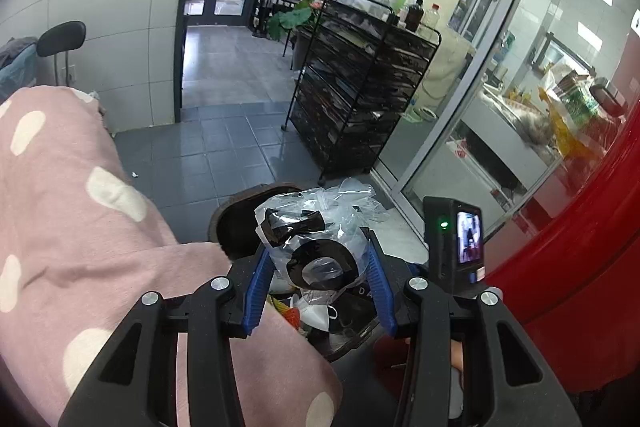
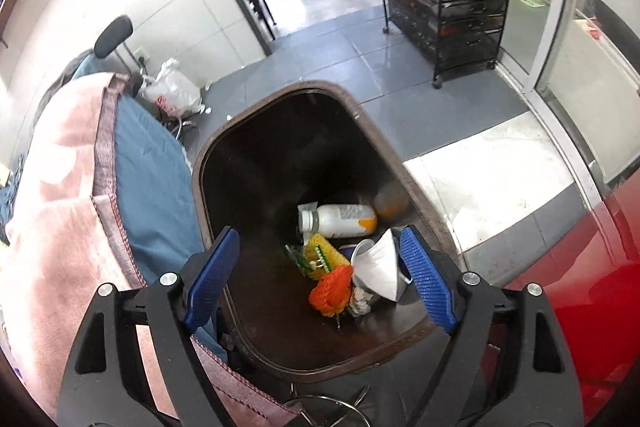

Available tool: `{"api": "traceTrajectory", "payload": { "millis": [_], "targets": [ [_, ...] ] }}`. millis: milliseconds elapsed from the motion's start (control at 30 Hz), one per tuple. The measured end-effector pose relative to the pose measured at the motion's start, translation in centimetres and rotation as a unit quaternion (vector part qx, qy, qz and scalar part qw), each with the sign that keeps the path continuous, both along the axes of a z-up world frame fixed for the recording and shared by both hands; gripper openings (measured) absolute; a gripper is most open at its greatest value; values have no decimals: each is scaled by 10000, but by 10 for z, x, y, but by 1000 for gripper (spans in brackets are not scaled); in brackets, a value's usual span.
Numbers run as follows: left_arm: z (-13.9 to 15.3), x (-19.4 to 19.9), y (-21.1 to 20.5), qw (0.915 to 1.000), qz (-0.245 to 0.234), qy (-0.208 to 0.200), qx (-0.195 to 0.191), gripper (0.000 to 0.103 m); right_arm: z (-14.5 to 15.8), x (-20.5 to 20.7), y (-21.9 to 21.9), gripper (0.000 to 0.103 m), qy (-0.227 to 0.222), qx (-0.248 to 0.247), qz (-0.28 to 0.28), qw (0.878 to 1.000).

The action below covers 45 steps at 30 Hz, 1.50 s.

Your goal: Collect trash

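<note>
My left gripper [image 1: 318, 267] is shut on a crumpled clear plastic wrapper with black print [image 1: 320, 231], held above the dark brown trash bin [image 1: 236, 211]. In the right wrist view my right gripper [image 2: 320, 275] is open and empty, directly over the bin's [image 2: 224, 155] mouth. Inside the bin lie a white bottle [image 2: 340, 221], a white face mask [image 2: 380, 267], orange netting [image 2: 332, 289], a yellow wrapper [image 2: 324, 257] and a crumpled paper scrap [image 2: 362, 301]. The right gripper's camera body [image 1: 454, 243] shows beside the wrapper.
A pink polka-dot blanket [image 1: 72, 211] over a blue cushion [image 2: 152, 163] lies left of the bin. A red curved surface [image 1: 580, 287] is at the right. A black wire rack [image 1: 360, 83] and glass partition [image 1: 480, 87] stand ahead. A white plastic bag [image 2: 172, 93] sits on the floor.
</note>
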<state>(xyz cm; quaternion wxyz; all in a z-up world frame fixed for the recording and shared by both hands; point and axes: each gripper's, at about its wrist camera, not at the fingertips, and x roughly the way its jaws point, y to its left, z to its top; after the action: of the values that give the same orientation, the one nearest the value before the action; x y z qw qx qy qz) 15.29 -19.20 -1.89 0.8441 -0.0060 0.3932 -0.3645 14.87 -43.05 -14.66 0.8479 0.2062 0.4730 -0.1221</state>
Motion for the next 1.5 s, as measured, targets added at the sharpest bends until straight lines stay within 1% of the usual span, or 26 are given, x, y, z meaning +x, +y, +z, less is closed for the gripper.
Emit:
{"api": "traceTrajectory", "payload": {
  "millis": [100, 300, 333, 400, 467, 533, 633, 700, 800, 967, 1067, 1167, 1233, 1367, 1500],
  "targets": [
    [-8, 7, -18, 9998, -126, 93, 140, 44, 5, -5, -5, 83, -72, -75, -124, 9999],
    [-24, 12, -42, 9980, -382, 86, 499, 44, 11, -14, -16, 86, -152, -166, -341, 9992],
    [-26, 12, -45, 9978, -393, 53, 538, 45, 12, -15, -18, 86, -166, -180, -377, 9990],
    [-29, 11, -47, 9973, -400, -3, 617, 54, 13, -17, -22, 87, -187, -208, -437, 9987],
    [-30, 10, -47, 9974, -335, -81, 628, 77, 14, -18, -23, 87, -184, -253, -487, 9983],
    [-29, 7, -43, 9980, -347, -128, 517, 81, 13, -19, -25, 87, -167, -259, -516, 9982],
    [-26, 3, -38, 9979, -361, -168, 506, 87, 14, -21, -26, 87, -151, -267, -552, 9980],
    [-21, -2, -33, 9982, -357, -222, 428, 90, 17, -22, -26, 87, -184, -281, -564, 9978],
    [-12, -9, -24, 9984, -286, -372, 322, 95, 23, -23, -19, 88, -262, -437, -560, 9971],
    [2, -24, 4, 9973, 0, -699, 234, 97, 46, -28, 2, 92, -671, -846, -492, 9929],
    [14, -34, 36, 9956, 381, -861, -24, 97, 64, -31, 20, 96, -1005, -1109, -420, 9878],
    [21, -43, 65, 9924, 701, -985, -216, 97, 84, -35, 38, 97, -1355, -1208, -328, 9828],
    [23, -49, 83, 9892, 946, -1107, -193, 97, 96, -38, 52, 97, -1585, -1198, -209, 9798],
    [28, -61, 121, 9792, 1514, -1339, -160, 97, 118, -44, 89, 97, -1982, -1342, 160, 9708],
    [33, -71, 148, 9697, 1940, -1477, -140, 97, 132, -51, 124, 97, -2266, -1429, 582, 9617]
  ]
}}
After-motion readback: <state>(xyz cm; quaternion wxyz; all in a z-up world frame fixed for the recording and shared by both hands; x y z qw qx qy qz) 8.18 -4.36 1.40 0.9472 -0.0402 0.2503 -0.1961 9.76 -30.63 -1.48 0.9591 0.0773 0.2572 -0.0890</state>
